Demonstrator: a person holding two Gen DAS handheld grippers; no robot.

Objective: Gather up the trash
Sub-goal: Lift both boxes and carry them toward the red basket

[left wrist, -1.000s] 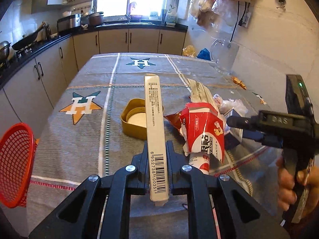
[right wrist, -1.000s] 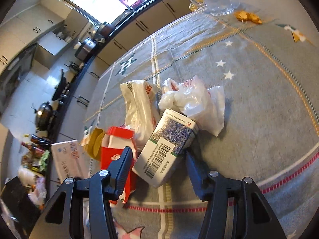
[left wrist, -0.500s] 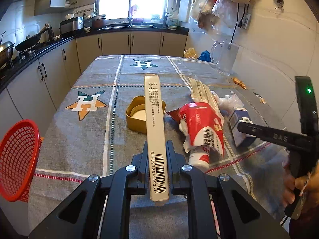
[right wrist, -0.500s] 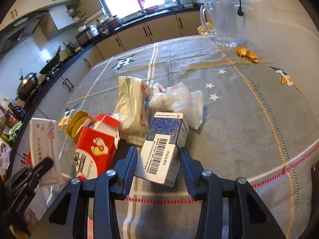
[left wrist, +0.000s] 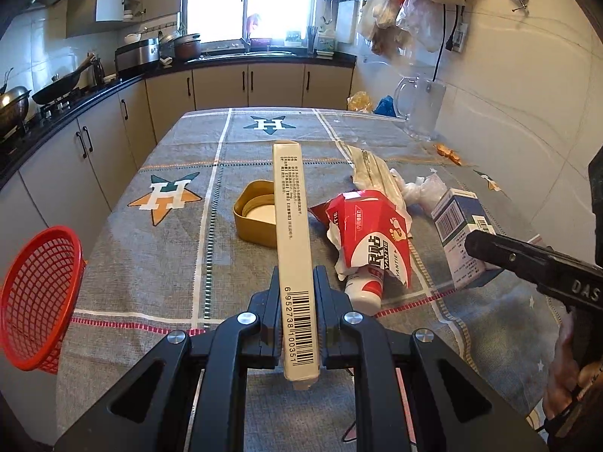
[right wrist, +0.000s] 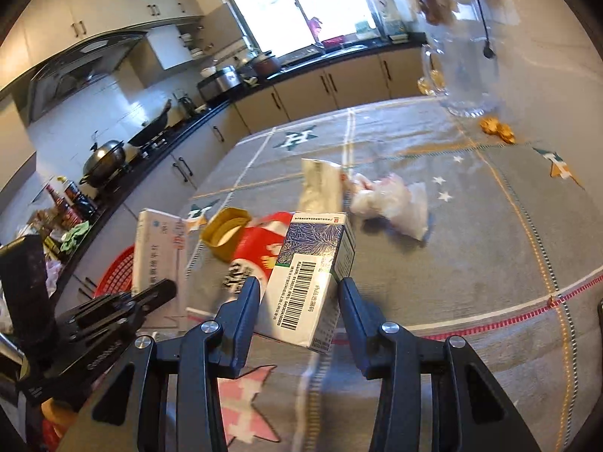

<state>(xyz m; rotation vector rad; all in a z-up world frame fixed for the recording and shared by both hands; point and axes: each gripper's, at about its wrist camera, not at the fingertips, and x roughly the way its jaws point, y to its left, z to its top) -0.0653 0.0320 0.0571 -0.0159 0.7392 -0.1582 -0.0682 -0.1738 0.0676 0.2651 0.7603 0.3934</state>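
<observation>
Since a second ago, the right gripper (right wrist: pixel 298 293) has closed in around a blue-and-white carton (right wrist: pixel 314 278) and appears to have tilted it up off the grey worktop (right wrist: pixel 490 248); its jaws stand wide, one on each side, and whether they touch it cannot be told. The left gripper (left wrist: pixel 296 293) stays clamped on a long white box (left wrist: pixel 294 241), held above the worktop. A red mesh basket (left wrist: pixel 35 297) hangs at the worktop's left edge. A red packet (left wrist: pixel 371 237), yellow lid (left wrist: pixel 256 213) and plastic wrap (right wrist: pixel 392 201) lie loose. The step seems mid-pickup; next, the right jaws likely need to squeeze shut before carrying anything to the basket.
</observation>
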